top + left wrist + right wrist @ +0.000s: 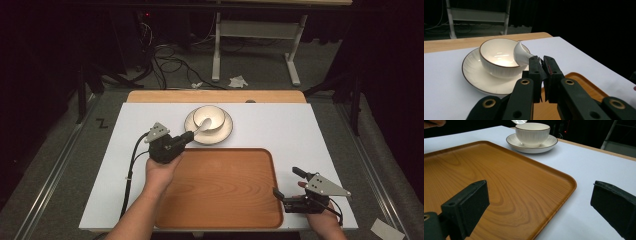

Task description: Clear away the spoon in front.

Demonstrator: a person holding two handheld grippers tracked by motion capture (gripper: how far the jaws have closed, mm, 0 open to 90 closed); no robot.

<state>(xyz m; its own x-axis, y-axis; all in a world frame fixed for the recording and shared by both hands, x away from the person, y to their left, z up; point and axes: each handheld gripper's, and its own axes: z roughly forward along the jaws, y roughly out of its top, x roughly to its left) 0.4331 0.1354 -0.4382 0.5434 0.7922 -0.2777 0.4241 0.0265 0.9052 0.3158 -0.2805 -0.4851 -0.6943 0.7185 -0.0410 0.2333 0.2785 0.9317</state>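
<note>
Spoon getting held over the bowl, right side just chilling

The left gripper (541,65) is clamping its fingers (535,72) on the handle of a white spoon (521,54), whose scoop is sitting over the rim of the bowl (209,118) on its saucer (224,133), just behind the wooden tray (222,187) on the bench (300,130). The right gripper (288,182) is hanging by the tray's right edge, fingers (466,206) spread wide, gripping nothing.

Dark lab: floor cables (170,62), curtains.
</note>
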